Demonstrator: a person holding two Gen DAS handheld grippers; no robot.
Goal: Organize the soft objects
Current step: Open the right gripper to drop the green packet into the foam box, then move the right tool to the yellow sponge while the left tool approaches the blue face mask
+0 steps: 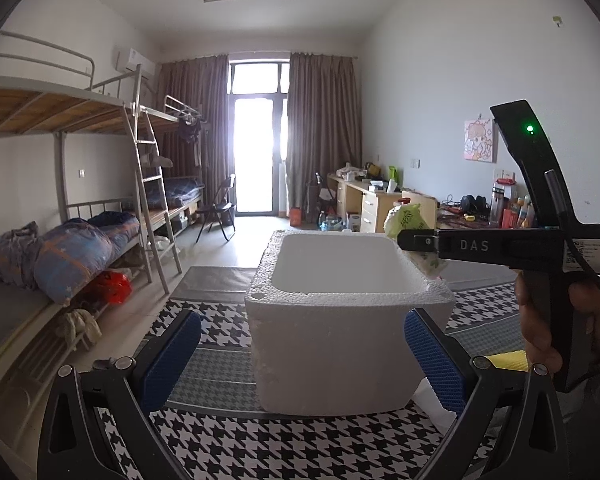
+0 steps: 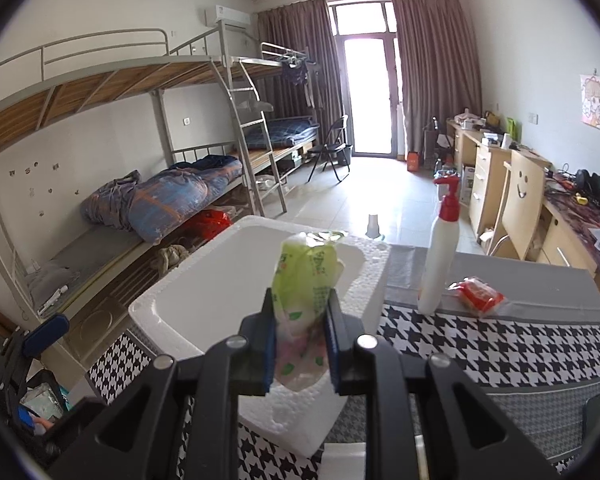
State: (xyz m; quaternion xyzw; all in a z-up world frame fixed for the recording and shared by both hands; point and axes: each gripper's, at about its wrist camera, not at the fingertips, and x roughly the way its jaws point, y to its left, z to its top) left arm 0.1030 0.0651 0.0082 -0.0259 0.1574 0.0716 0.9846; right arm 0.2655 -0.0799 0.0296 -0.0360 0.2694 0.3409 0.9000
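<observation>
A white foam box stands open on the houndstooth cloth; it also shows in the right wrist view. My right gripper is shut on a green and white tissue pack and holds it above the box's near right rim. In the left wrist view the right gripper reaches in from the right with the pack over the box's far right corner. My left gripper is open and empty, its blue pads on either side of the box's near wall.
A white pump bottle with a red top and a red packet stand on the cloth right of the box. A yellow item lies by the hand. Bunk beds line the left, desks the right.
</observation>
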